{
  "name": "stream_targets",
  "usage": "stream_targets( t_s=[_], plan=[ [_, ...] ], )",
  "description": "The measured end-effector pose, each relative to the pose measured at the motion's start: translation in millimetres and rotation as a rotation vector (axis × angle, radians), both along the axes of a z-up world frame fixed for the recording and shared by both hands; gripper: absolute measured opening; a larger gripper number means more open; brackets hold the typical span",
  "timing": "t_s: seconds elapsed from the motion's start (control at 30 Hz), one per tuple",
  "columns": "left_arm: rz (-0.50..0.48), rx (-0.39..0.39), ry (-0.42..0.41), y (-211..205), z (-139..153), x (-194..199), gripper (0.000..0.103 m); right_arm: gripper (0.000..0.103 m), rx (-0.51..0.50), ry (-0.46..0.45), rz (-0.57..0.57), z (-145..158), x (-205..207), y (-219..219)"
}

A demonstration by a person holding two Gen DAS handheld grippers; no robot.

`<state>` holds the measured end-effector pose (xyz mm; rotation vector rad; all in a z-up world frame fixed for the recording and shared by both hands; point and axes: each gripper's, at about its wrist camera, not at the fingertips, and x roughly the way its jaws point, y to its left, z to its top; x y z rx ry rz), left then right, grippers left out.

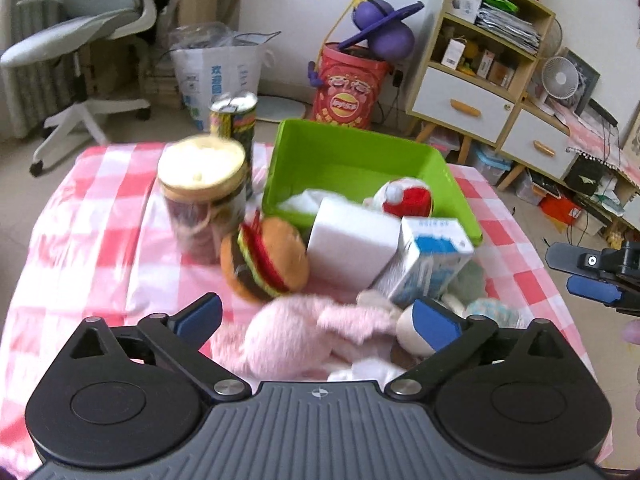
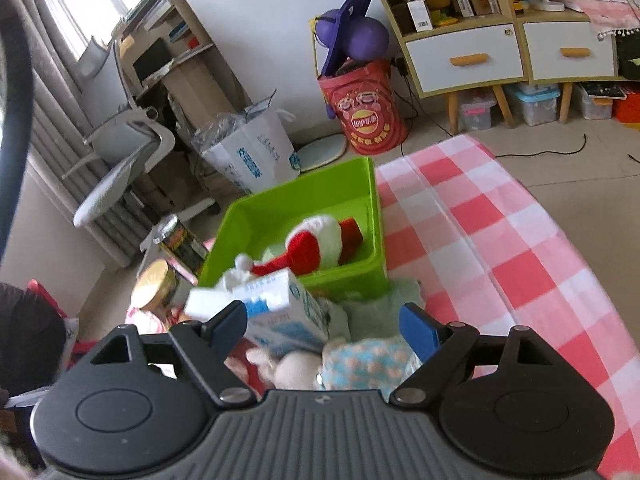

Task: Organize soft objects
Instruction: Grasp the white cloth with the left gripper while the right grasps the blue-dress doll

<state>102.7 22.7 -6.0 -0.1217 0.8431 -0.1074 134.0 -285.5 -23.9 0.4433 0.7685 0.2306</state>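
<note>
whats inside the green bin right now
In the green bin: a red and white plush and something white by the near wall. The milk carton and white block in front hide the bin's near floor.

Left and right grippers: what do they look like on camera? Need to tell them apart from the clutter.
Both look identical. The left gripper and right gripper each have black linkage arms with silver pivot pins, blue finger pads, two round black discs, and a ribbed grey body bearing a small compass-like mark. No cables or sleeves are visible.
</note>
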Motion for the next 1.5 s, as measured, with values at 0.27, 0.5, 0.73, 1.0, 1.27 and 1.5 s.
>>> stream_targets(
  t_s=[0.27, 0.5, 0.73, 1.0, 1.27, 1.5],
  plan=[
    [-0.001, 0.042, -0.005, -8.7, -44.4, -22.6, 0.097, 0.062, -0.109, 0.046, 0.064, -36.0, -8.1, 8.2],
    [-0.07, 0.036, -0.004, -16.0, -66.1, -29.0, 0.097, 0.062, -0.197, 0.032, 0.13, -56.0, -11.4, 10.4],
    [-0.142, -0.01, -0.001, -24.9, -82.1, -33.6, 0.097, 0.062, -0.335, -0.019, 0.204, -78.4, -16.9, 27.6],
    [-0.215, -0.036, -0.019, -33.4, -89.4, -34.6, 0.093, 0.062, -0.398, -0.083, 0.22, -86.2, -17.9, 39.3],
    [-0.26, -0.063, 0.004, -39.7, -93.0, -31.9, 0.076, 0.061, -0.47, -0.111, 0.256, -93.8, -19.3, 54.2],
    [-0.264, -0.123, 0.035, -34.5, -93.8, -28.5, 0.052, 0.039, -0.471, -0.104, 0.233, -97.0, -16.3, 55.1]
  ],
)
